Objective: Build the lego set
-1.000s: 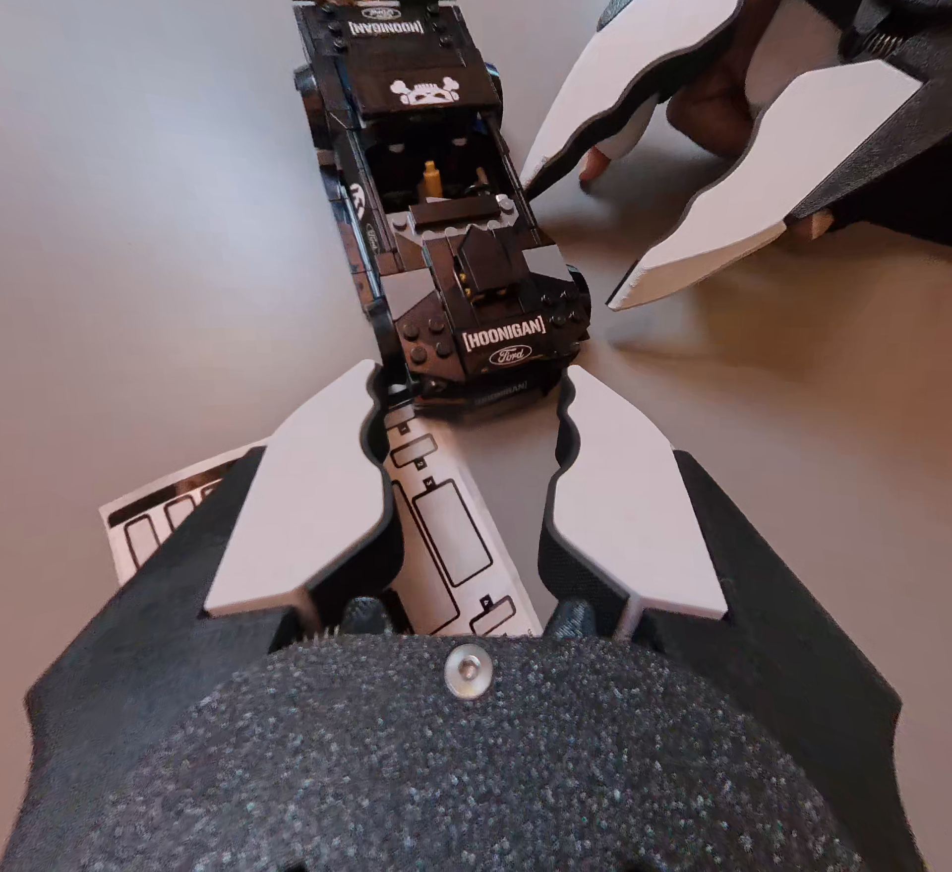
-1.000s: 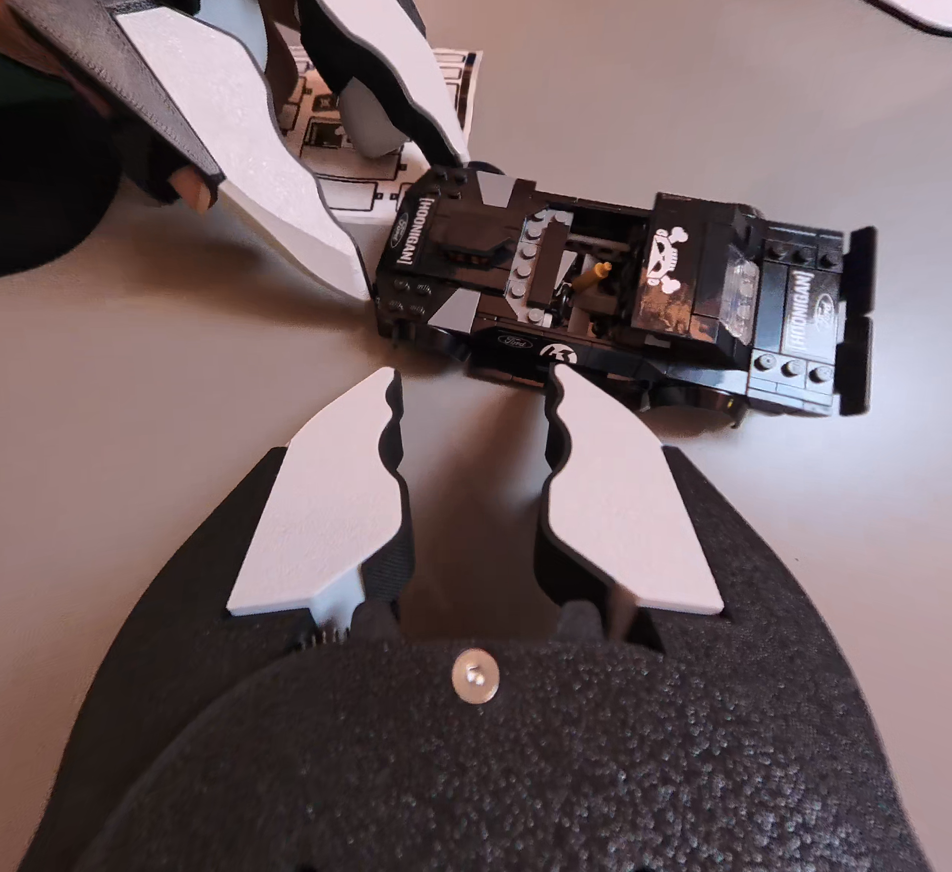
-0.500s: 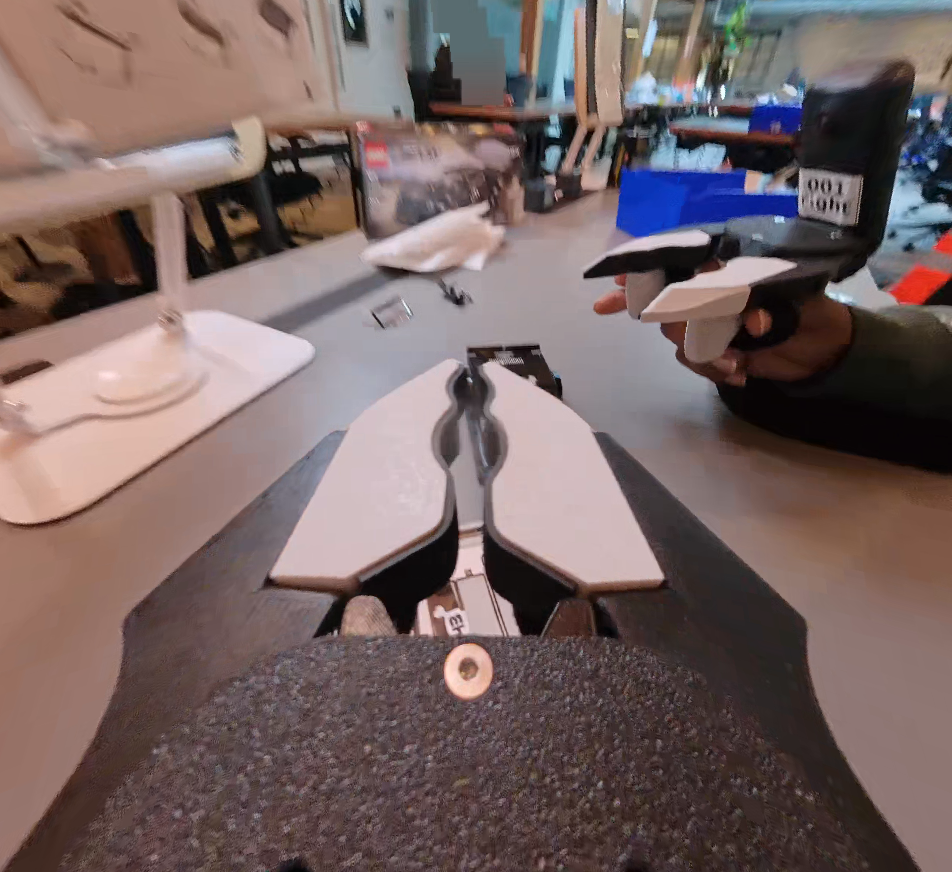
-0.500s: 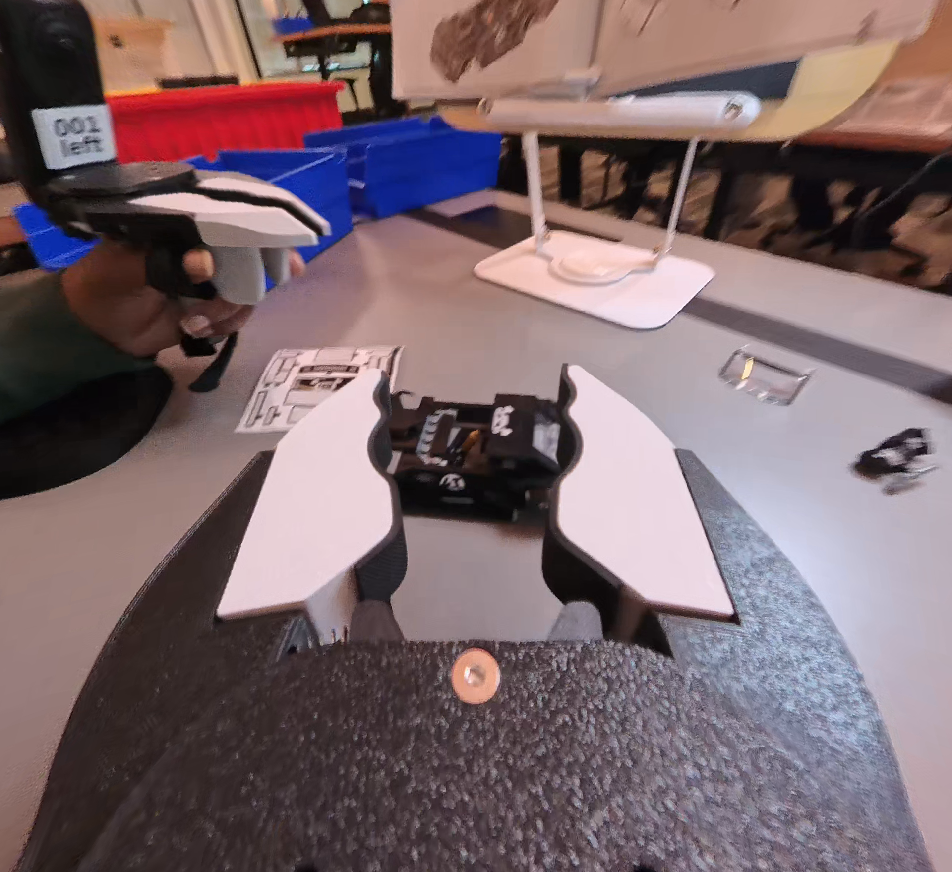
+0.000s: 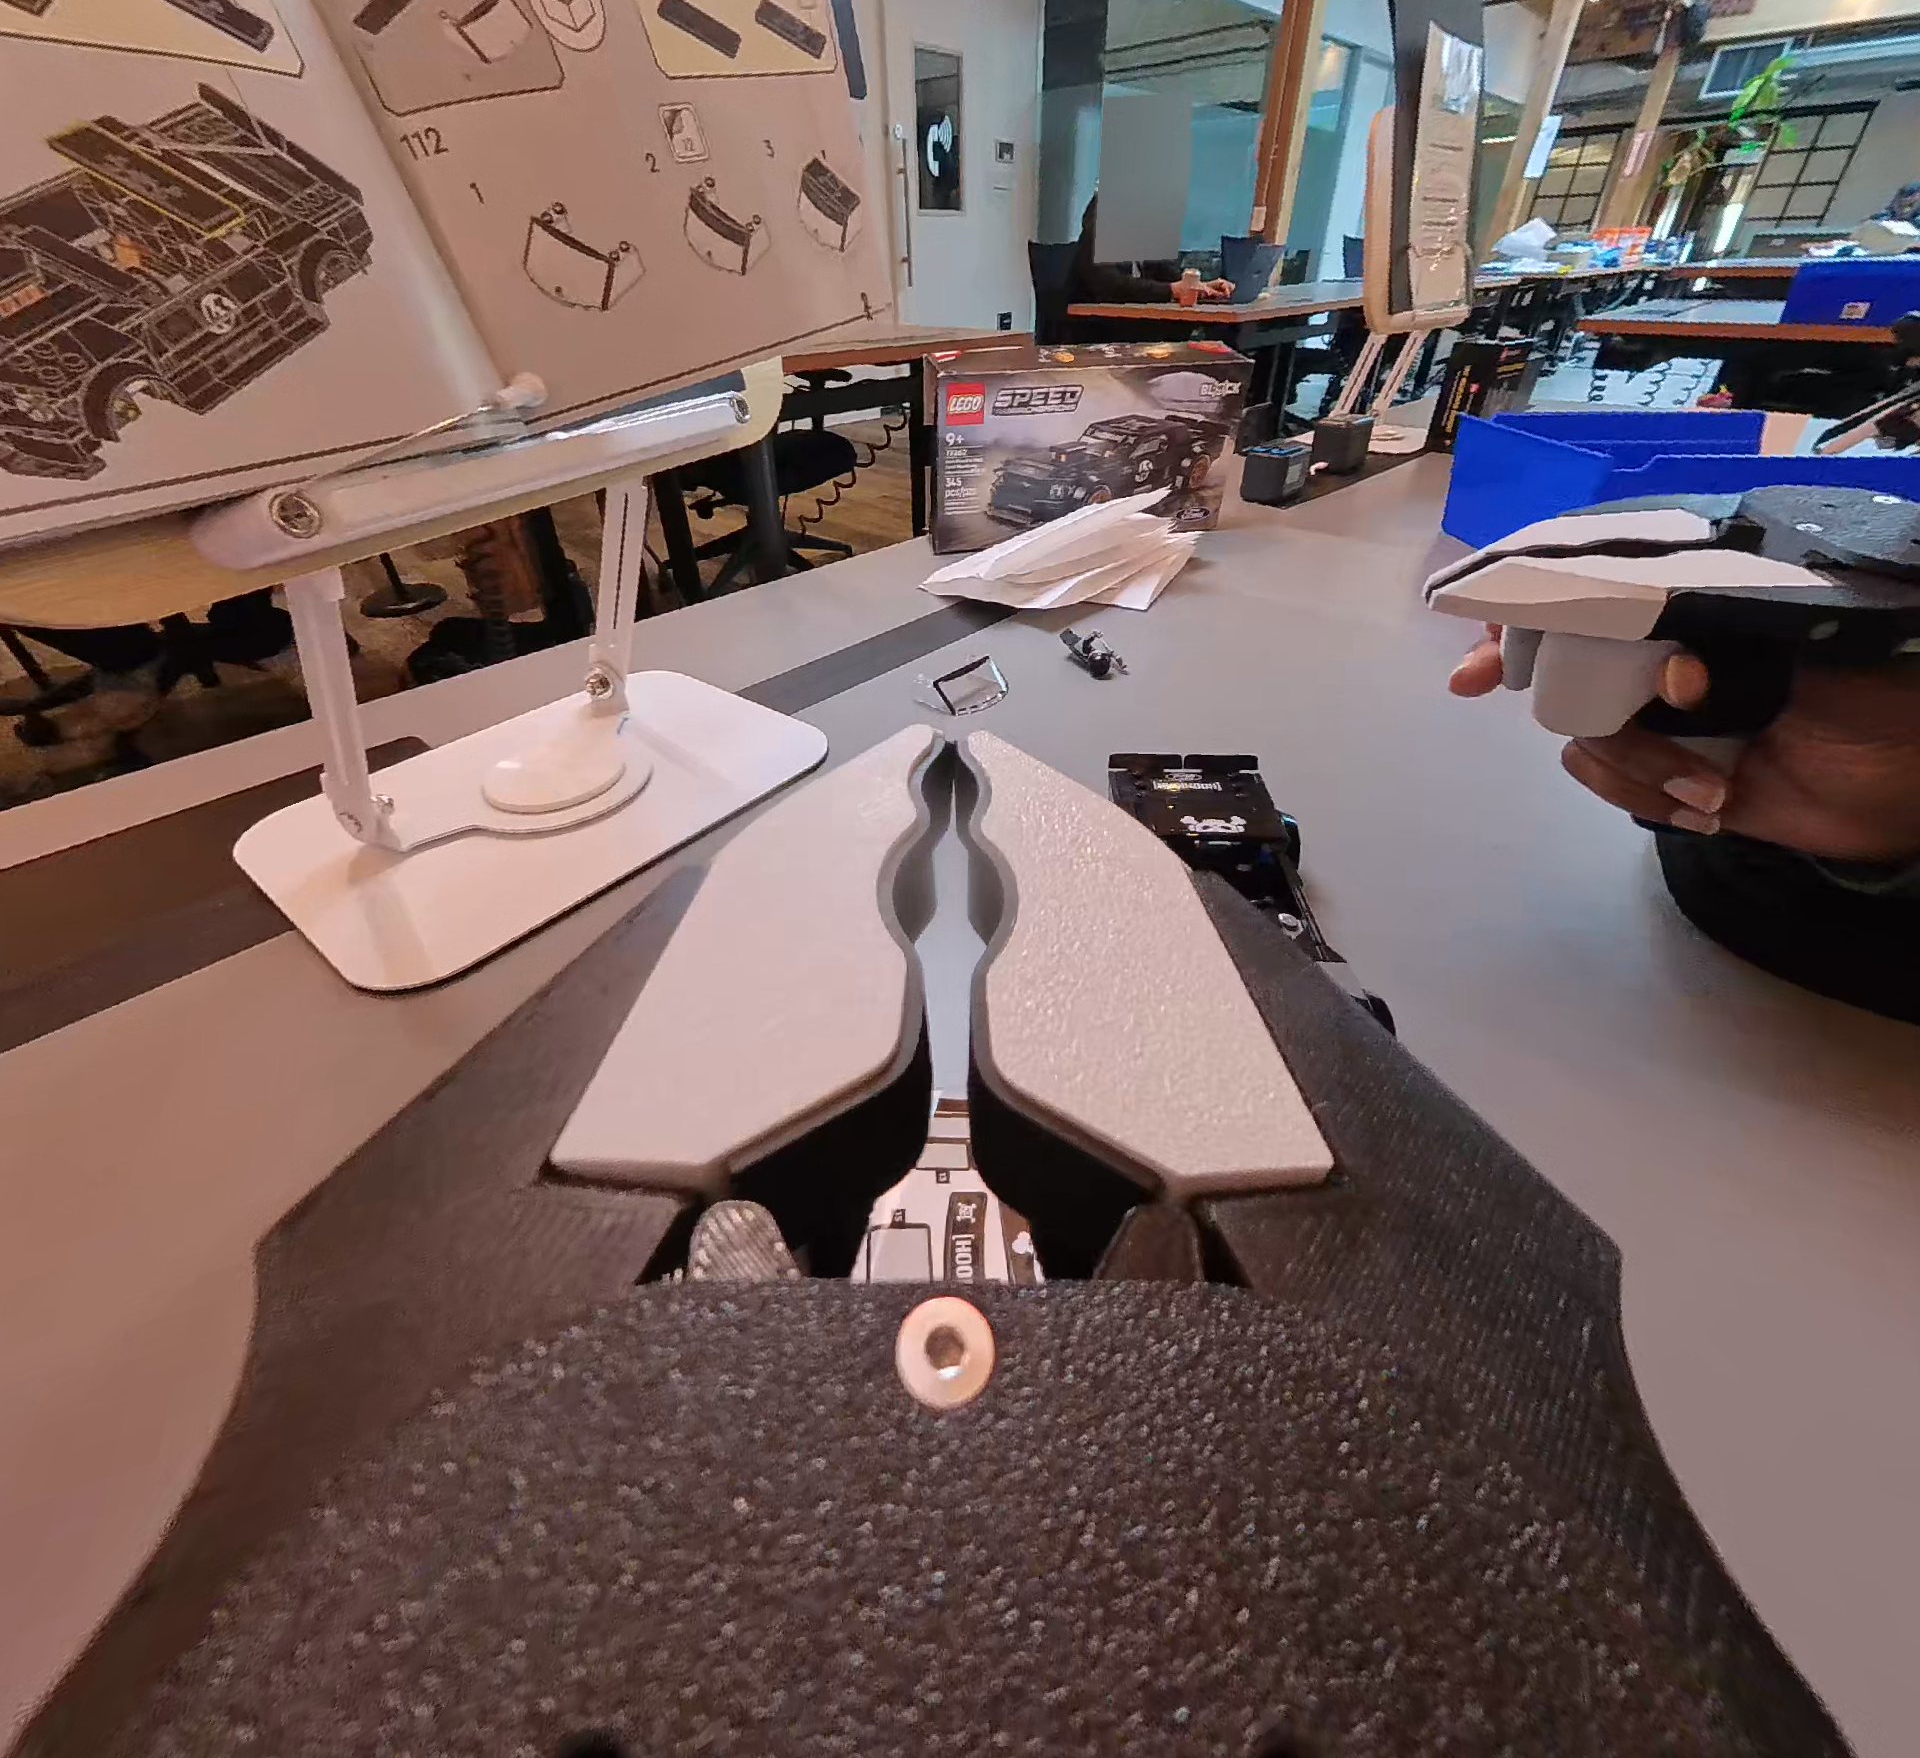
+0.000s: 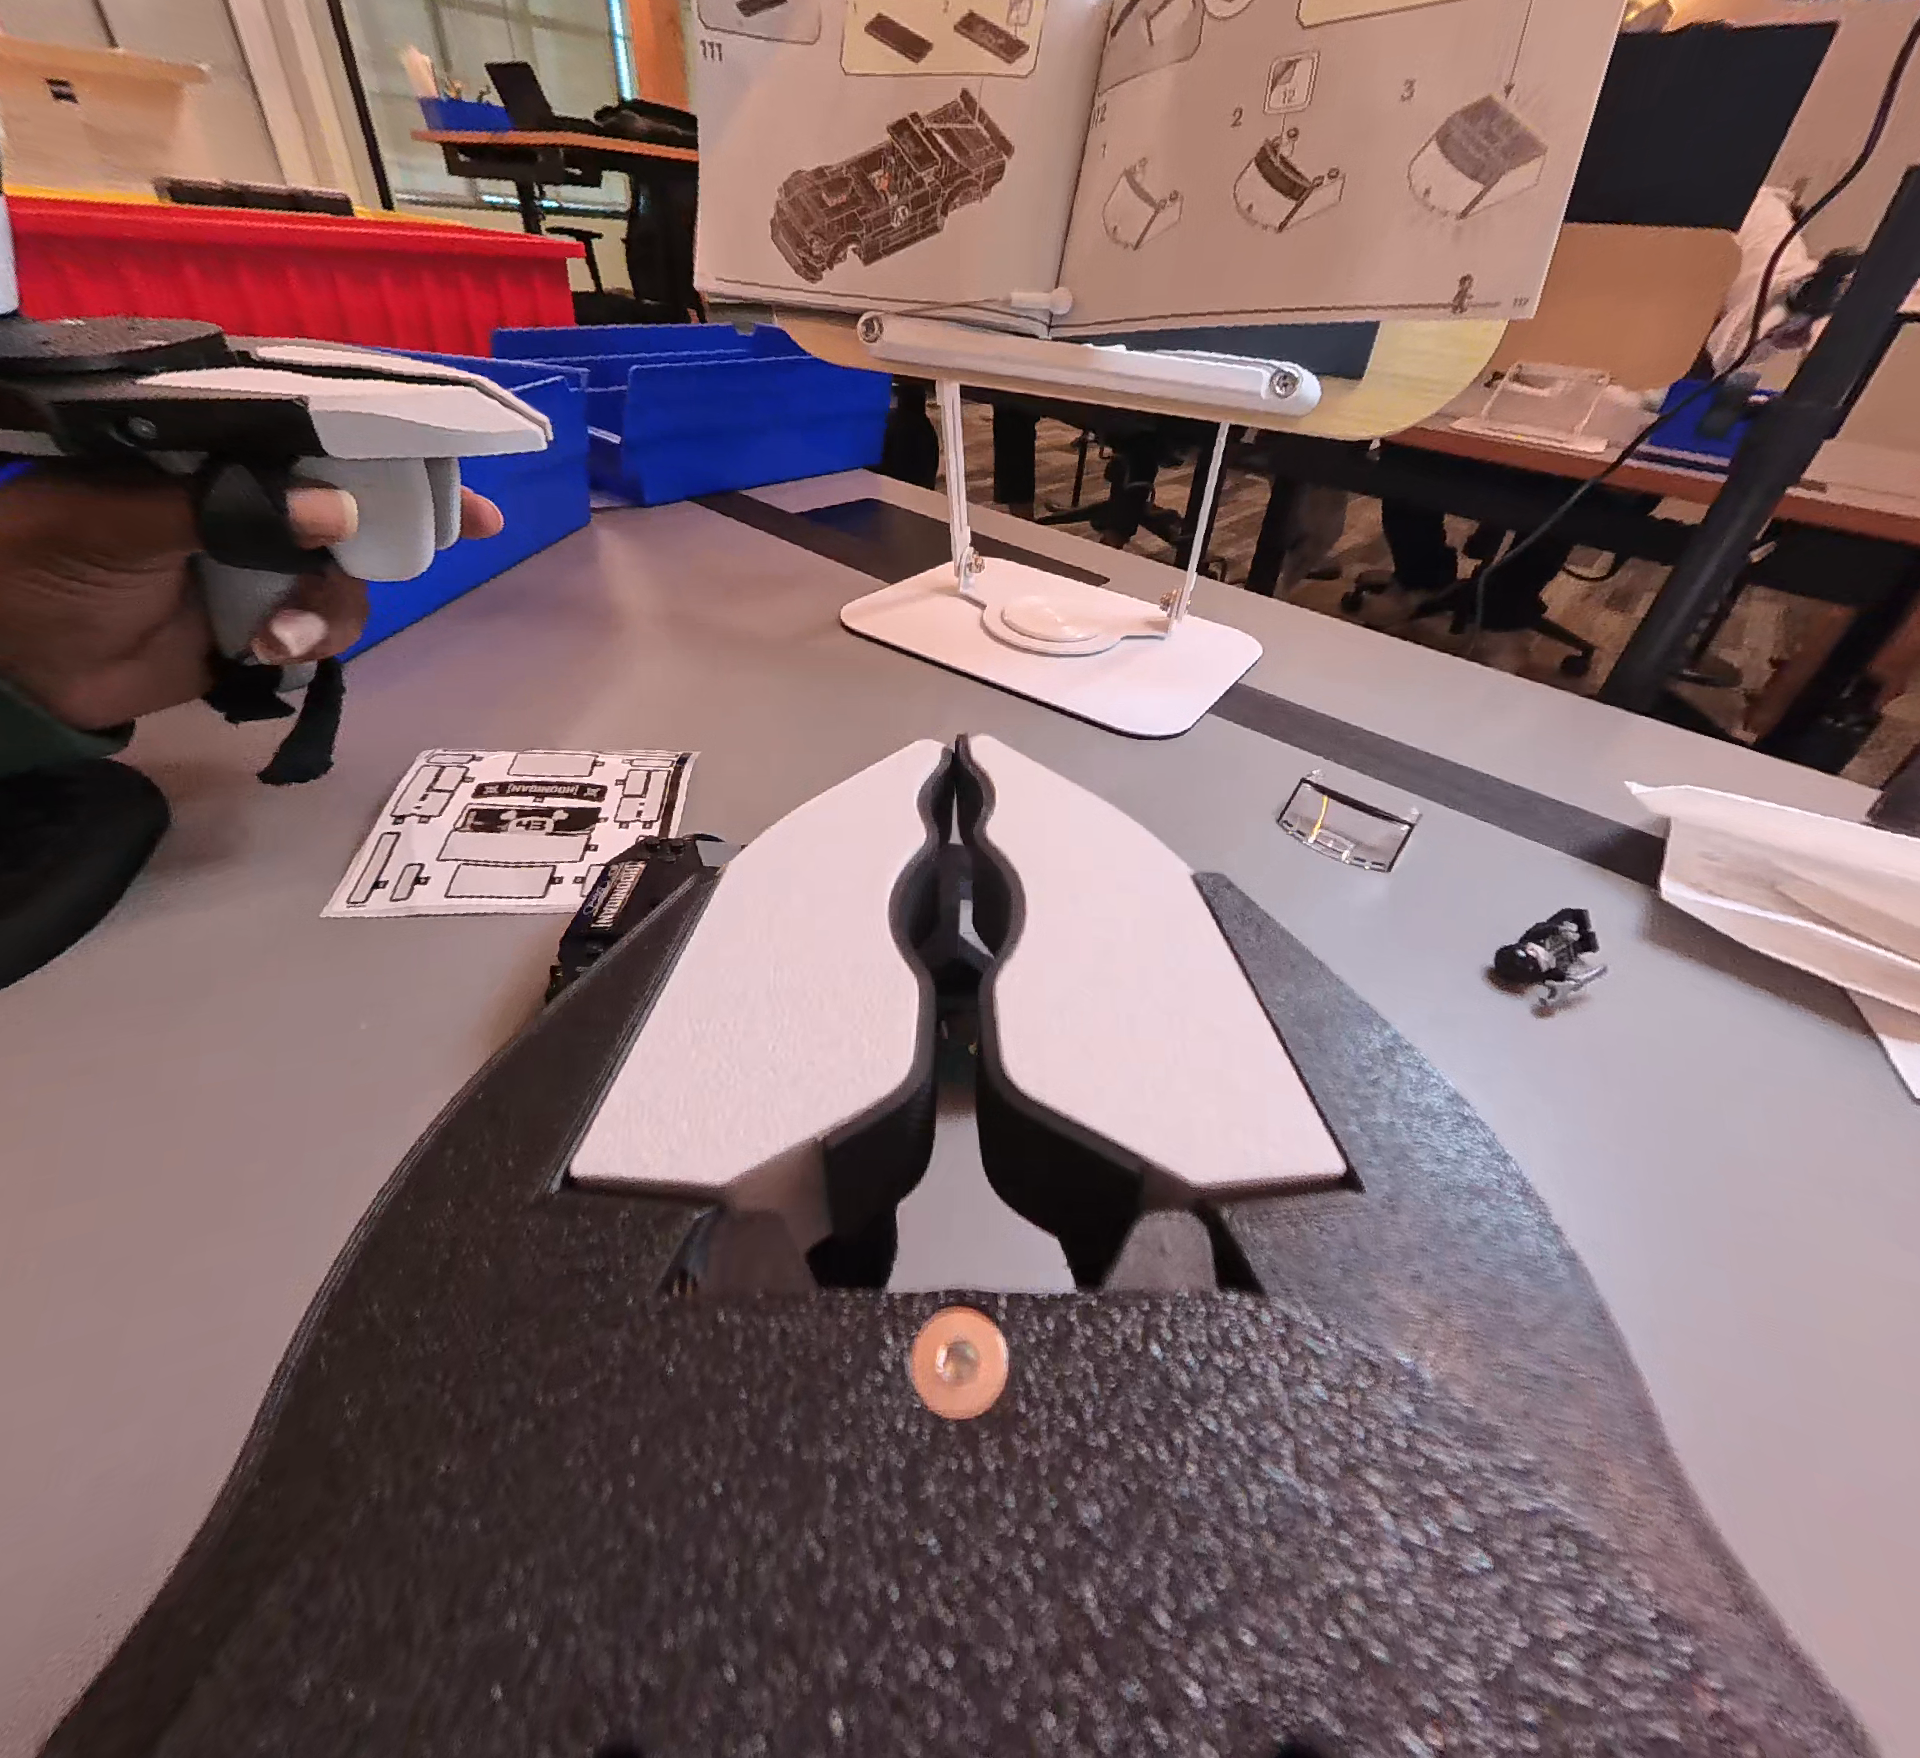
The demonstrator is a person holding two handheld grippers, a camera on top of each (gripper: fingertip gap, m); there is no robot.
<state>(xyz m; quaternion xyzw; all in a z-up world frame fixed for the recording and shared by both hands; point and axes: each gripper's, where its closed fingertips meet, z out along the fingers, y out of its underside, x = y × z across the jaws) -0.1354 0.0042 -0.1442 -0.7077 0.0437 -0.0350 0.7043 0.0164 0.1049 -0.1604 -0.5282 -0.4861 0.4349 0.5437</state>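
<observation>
I see print on the black cardboard set box (image 5: 1086,441), open white instruction booklet (image 6: 1143,139), white sticker sheet (image 6: 509,830) and black brick car (image 5: 1205,799).

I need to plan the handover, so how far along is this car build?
Mostly done: the black car has its body together on the table. Nothing is in hand; the left gripper and right gripper are shut and empty. Left over: the clear windshield piece and a small black part lie loose.
</observation>
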